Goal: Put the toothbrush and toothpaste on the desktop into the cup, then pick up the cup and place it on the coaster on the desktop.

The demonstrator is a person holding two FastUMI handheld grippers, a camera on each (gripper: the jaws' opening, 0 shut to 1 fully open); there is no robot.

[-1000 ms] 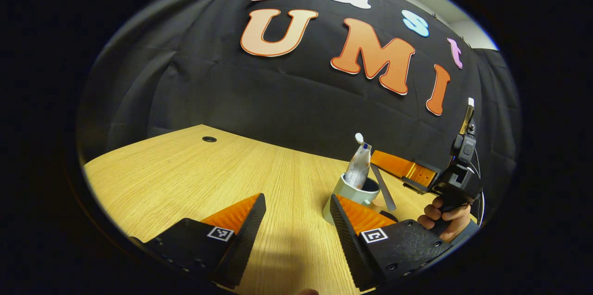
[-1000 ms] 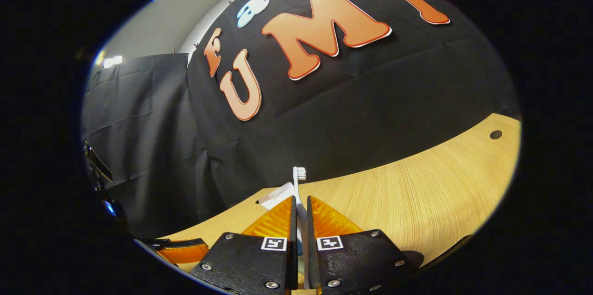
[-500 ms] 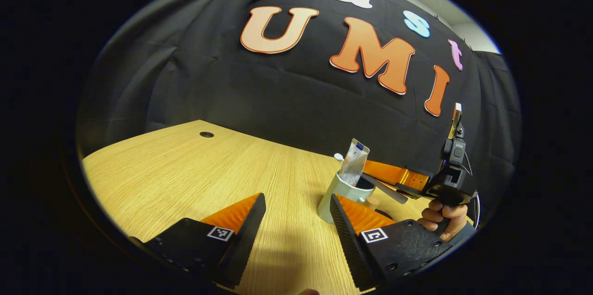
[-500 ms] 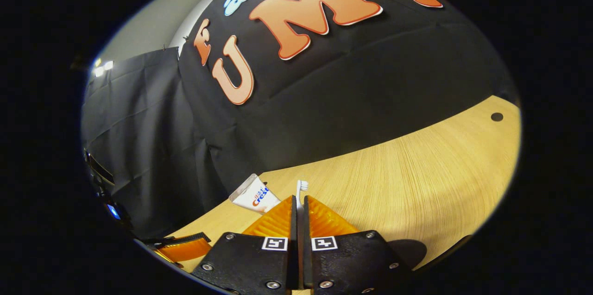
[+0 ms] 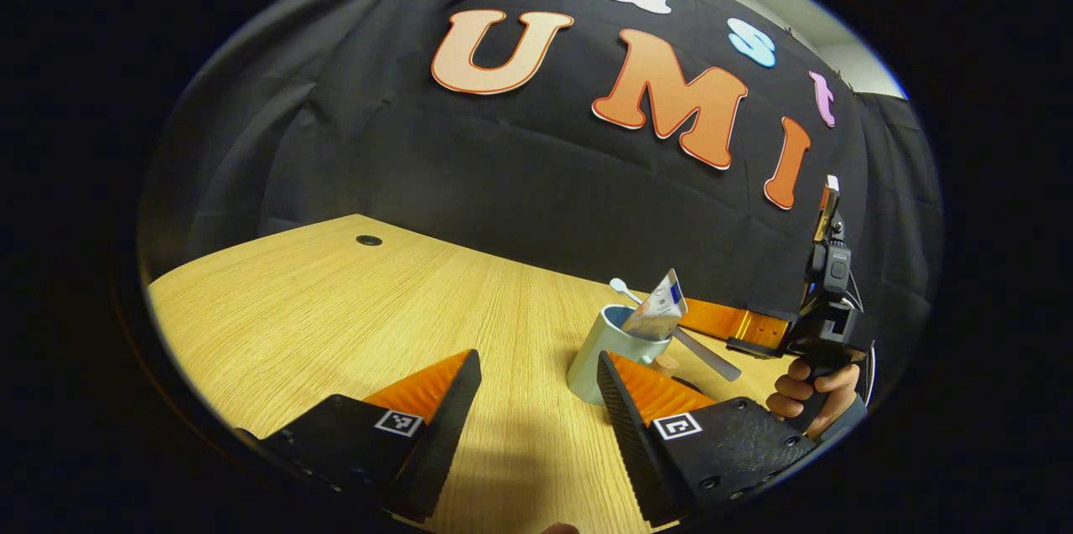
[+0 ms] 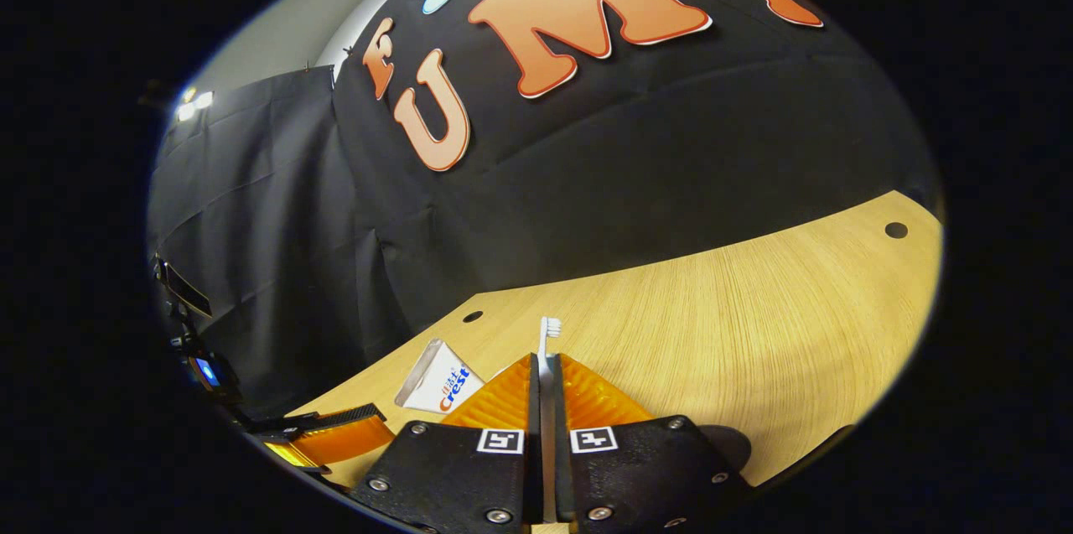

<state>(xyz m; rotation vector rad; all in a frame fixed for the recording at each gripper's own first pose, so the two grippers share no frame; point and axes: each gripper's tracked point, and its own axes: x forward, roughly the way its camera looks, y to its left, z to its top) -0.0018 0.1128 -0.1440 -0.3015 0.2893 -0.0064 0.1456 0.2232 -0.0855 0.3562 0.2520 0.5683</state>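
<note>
Left gripper view: cup (image 5: pixel 597 360) holds toothpaste (image 5: pixel 658 316), toothbrush (image 5: pixel 622 289) tilted.

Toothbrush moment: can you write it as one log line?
right hand-held gripper: shut on toothbrush | toothpaste: in cup | left hand-held gripper: open

Left gripper (image 5: pixel 536 400) hangs low with fingers spread wide apart; right gripper (image 6: pixel 546 387) is clamped tight on the toothbrush (image 6: pixel 547 341), a hand (image 5: pixel 811 396) gripping its handle

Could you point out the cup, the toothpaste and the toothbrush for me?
cup (image 5: pixel 592 366), left gripper view, on its outer wall.
toothpaste (image 5: pixel 659 316), left gripper view, on the tube above the rim.
toothbrush (image 6: pixel 549 328), right gripper view, on the bristle head.
</note>
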